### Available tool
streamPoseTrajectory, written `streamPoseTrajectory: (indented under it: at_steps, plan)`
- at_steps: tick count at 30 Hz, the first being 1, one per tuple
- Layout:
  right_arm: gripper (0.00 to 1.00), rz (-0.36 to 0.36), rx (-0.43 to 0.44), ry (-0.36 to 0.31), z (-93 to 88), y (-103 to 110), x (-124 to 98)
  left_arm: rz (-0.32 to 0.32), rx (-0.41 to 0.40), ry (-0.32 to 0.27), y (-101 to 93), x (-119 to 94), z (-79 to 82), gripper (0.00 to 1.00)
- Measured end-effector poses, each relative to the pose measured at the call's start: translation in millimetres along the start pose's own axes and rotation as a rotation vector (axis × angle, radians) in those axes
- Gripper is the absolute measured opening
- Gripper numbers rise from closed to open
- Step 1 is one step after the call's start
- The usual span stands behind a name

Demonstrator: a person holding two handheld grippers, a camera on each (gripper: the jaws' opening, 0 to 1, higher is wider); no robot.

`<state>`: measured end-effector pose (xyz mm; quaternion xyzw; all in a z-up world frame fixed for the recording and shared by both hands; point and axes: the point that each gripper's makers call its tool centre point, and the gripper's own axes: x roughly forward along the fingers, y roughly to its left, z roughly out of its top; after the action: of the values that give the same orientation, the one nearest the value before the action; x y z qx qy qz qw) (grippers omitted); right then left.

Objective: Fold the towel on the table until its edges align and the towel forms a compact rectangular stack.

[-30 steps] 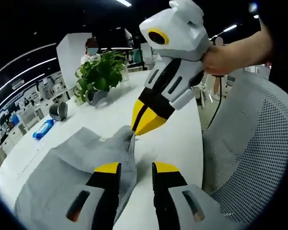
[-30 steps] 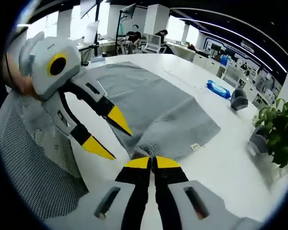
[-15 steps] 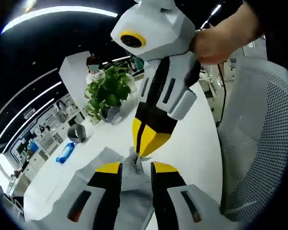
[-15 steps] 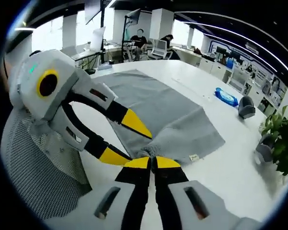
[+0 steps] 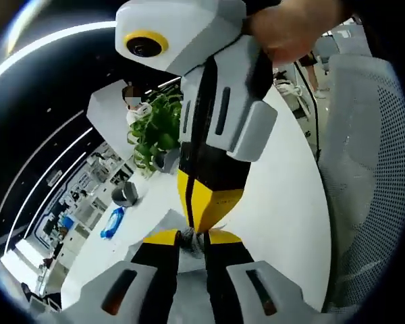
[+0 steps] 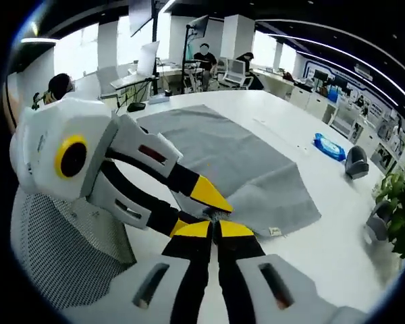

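A grey towel (image 6: pixel 236 162) lies spread on the white table (image 6: pixel 324 250), with its near corner lifted off the surface. My right gripper (image 6: pixel 212 229) is shut on that corner. In the left gripper view it comes down from above, its yellow tips (image 5: pixel 202 212) meeting the cloth. My left gripper (image 5: pixel 192 237) has its jaws drawn in on a wad of the towel (image 5: pixel 190 239) at the same corner. In the right gripper view the left gripper (image 6: pixel 209 214) reaches in from the left, and its yellow fingers (image 6: pixel 212 194) converge on the corner just above my own tips.
A mesh office chair (image 6: pixel 61 250) (image 5: pixel 371 169) stands close against the table's near edge. Along the far side are a potted plant (image 5: pixel 158 131) (image 6: pixel 398 202), a grey tape roll (image 5: pixel 125 196) (image 6: pixel 356 162) and a blue packet (image 5: pixel 111 223) (image 6: pixel 331 146). People sit at desks (image 6: pixel 206 57) behind.
The left gripper has moved up to the corner held by the right gripper, and its jaws have narrowed onto the cloth. The corner has been lifted higher off the table.
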<state>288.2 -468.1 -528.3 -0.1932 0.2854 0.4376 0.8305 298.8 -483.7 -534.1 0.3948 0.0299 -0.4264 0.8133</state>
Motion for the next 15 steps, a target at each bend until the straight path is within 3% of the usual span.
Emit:
streamPoseTrajectory:
  at_steps: [4, 5, 6, 10, 13, 14, 15]
  plan:
    - [0.0, 0.006, 0.01, -0.004, -0.4, 1, -1, -0.013, 0.031, 0.016, -3.2, 1, -0.8, 0.07]
    - [0.0, 0.08, 0.004, -0.063, 8.5, 12, -1, -0.029, 0.017, 0.024, -5.7, 1, -2.6, 0.04]
    - [0.0, 0.095, 0.058, -0.057, 6.9, 15, -4, -0.021, -0.009, 0.031, -3.4, 1, -4.5, 0.04]
    - [0.0, 0.13, 0.079, -0.145, 16.1, 2, -12, -0.055, -0.163, 0.039, -5.2, 1, -9.8, 0.03]
    - [0.0, 0.048, 0.178, -0.141, 5.7, -50, -12, -0.061, -0.197, 0.048, -3.5, 0, -13.0, 0.03]
    - [0.0, 0.006, 0.203, -0.117, -2.2, -69, -11, -0.064, -0.206, 0.048, -4.0, 0, -13.1, 0.03]
    - [0.0, -0.067, 0.246, -0.054, -20.0, -98, -7, -0.069, -0.218, 0.047, -4.8, 0, -13.0, 0.03]
